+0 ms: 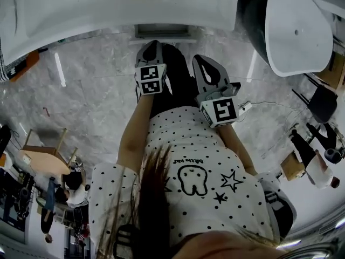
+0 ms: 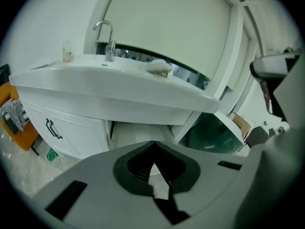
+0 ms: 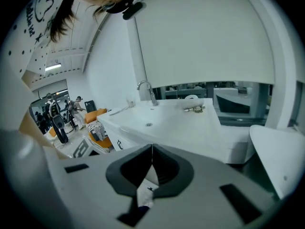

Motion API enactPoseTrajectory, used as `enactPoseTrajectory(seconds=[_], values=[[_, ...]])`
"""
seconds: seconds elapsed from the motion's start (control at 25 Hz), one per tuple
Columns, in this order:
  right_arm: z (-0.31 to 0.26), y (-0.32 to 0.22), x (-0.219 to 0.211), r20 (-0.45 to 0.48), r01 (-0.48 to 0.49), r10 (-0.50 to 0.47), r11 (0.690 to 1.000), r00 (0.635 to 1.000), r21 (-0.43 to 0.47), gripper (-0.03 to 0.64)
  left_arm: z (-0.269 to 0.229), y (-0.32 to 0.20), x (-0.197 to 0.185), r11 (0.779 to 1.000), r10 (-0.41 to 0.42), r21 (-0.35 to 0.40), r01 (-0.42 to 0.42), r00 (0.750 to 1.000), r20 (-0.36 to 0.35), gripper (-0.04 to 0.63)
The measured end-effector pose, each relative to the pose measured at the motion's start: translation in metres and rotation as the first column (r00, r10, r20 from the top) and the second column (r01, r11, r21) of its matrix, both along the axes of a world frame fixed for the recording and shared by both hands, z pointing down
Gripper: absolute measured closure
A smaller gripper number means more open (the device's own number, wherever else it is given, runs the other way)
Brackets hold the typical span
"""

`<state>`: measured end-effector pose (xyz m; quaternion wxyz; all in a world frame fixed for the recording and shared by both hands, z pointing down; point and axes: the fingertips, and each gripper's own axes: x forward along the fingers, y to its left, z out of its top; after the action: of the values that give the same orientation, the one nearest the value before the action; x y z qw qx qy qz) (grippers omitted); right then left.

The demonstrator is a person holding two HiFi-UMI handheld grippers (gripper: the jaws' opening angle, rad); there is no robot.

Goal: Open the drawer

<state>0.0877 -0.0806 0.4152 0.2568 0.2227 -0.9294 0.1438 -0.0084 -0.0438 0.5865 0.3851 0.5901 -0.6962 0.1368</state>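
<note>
White drawer [image 2: 139,133] juts out beneath the vanity top [image 2: 119,87]; left tool [image 2: 153,146] and right tool [image 3: 151,150] closed, empty.

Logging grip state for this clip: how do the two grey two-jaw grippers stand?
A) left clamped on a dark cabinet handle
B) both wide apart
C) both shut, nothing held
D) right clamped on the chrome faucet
C: the left gripper and the right gripper each show jaw tips meeting with nothing between them.

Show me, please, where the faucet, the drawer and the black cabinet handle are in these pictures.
faucet [image 2: 111,44], left gripper view, upright stem.
drawer [image 2: 140,135], left gripper view, white front.
cabinet handle [image 2: 53,129], left gripper view, middle of bar.
</note>
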Motion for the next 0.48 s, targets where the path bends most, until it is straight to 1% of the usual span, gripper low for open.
enactPoseTrajectory(seconds=[0.12, 0.32, 0.48], values=[[-0.003, -0.005, 0.0, -0.002, -0.021, 0.021, 1.0, 1.0, 0.023, 0.603, -0.029, -0.006, -0.01, 0.999, -0.012, 0.049, 0.012, 1.0, -0.004, 0.592], [-0.019, -0.017, 0.001, 0.008, -0.069, 0.068, 0.995, 0.998, 0.066, 0.603, -0.071, -0.02, -0.019, 0.992, 0.012, 0.128, -0.013, 1.0, 0.002, 0.592], [-0.029, -0.024, -0.001, 0.017, -0.098, 0.097, 0.991, 0.995, 0.089, 0.603, -0.104, -0.031, -0.027, 0.982, 0.022, 0.189, -0.024, 1.0, 0.012, 0.592]])
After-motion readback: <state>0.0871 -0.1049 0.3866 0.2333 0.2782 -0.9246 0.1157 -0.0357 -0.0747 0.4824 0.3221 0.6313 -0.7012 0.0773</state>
